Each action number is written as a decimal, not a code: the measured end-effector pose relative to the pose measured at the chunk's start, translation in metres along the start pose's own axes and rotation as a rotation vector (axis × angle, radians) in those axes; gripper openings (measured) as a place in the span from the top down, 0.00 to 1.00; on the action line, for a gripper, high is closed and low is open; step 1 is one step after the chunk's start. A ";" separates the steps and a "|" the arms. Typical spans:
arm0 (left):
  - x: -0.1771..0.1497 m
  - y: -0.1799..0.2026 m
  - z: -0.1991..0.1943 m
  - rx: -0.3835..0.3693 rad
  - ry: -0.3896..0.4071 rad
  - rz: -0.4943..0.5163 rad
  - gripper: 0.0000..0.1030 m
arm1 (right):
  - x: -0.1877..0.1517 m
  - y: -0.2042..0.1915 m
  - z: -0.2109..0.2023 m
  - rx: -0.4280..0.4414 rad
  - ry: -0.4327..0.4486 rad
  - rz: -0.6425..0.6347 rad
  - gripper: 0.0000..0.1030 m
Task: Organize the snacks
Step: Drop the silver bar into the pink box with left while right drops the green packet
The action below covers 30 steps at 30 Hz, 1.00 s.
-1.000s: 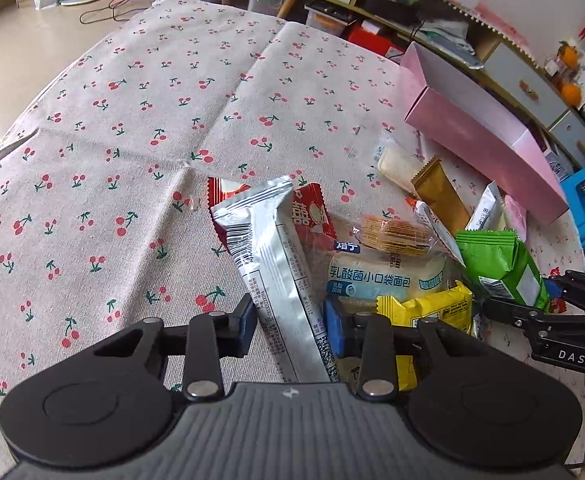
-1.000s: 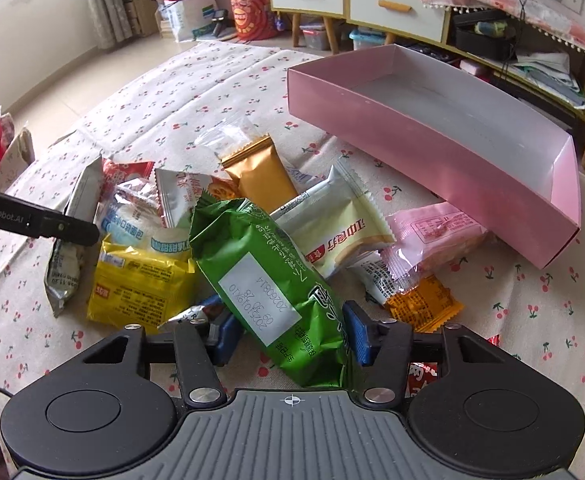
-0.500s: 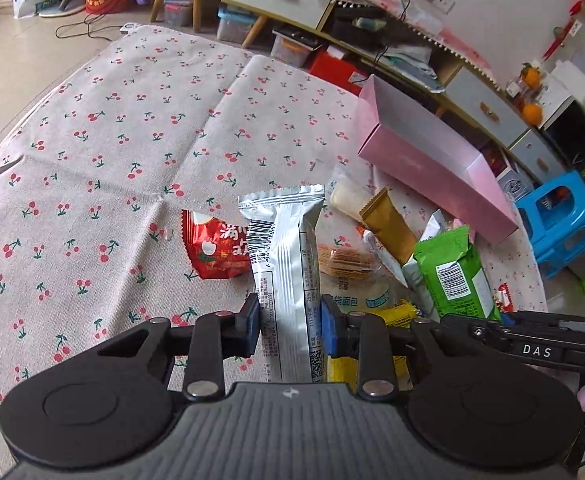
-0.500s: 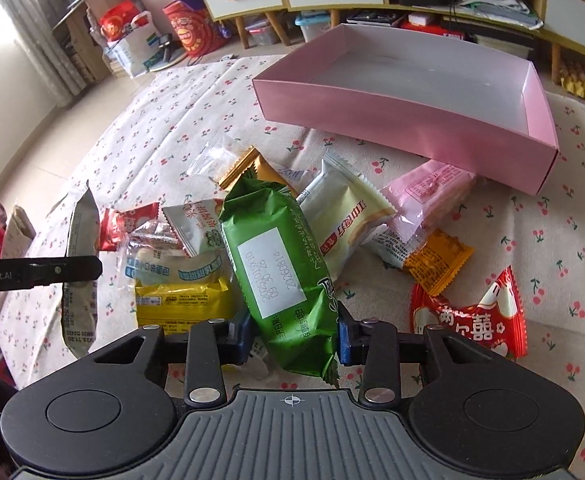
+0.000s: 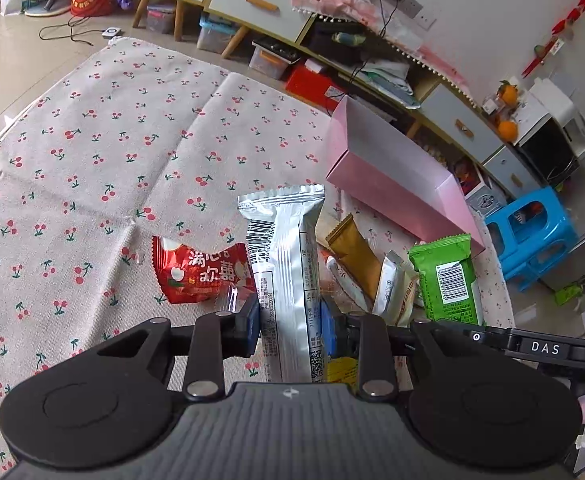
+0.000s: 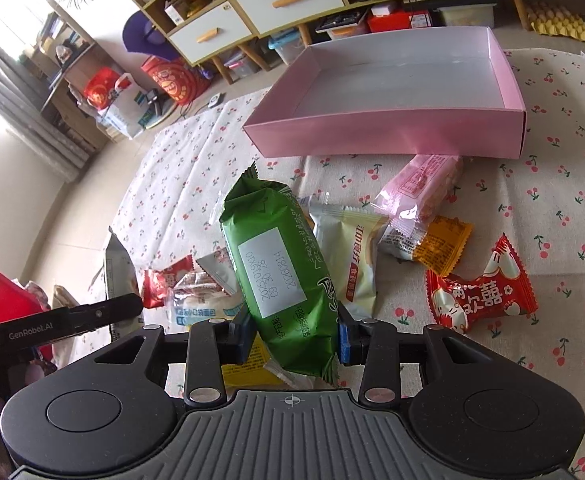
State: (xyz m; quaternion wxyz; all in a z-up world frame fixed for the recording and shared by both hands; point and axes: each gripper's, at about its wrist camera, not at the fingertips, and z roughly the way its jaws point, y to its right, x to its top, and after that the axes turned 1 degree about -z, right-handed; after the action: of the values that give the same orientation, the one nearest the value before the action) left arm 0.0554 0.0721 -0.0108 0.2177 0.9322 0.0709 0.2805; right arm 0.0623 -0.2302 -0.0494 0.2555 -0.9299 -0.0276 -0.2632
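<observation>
Now green packet [image 6: 280,276] clamped in right gripper [image 6: 292,338], lifted clear

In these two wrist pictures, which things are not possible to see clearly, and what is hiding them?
- Left wrist view: the silver packet has its lower end hidden behind the left gripper body.
- Left wrist view: the yellow packet is mostly covered by the gripper and the silver packet.
- Right wrist view: the small print on the green packet is too small to read.
- Left wrist view: the floor of the pink box is hidden by its near wall.
</observation>
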 end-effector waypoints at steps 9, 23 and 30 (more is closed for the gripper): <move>0.014 0.007 0.001 -0.043 0.030 -0.006 0.73 | 0.012 0.001 -0.005 -0.003 0.040 0.068 0.63; 0.042 0.031 0.023 -0.098 0.055 -0.030 0.73 | 0.047 0.025 -0.017 0.000 0.161 0.254 0.63; 0.065 0.054 0.042 -0.108 0.082 -0.011 0.73 | 0.069 0.047 -0.018 0.008 0.235 0.345 0.63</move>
State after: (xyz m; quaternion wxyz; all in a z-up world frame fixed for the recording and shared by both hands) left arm 0.1337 0.0250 0.0141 0.2662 0.9064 0.0697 0.3205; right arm 0.1217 -0.2857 -0.0239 0.3021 -0.8827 0.1610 -0.3218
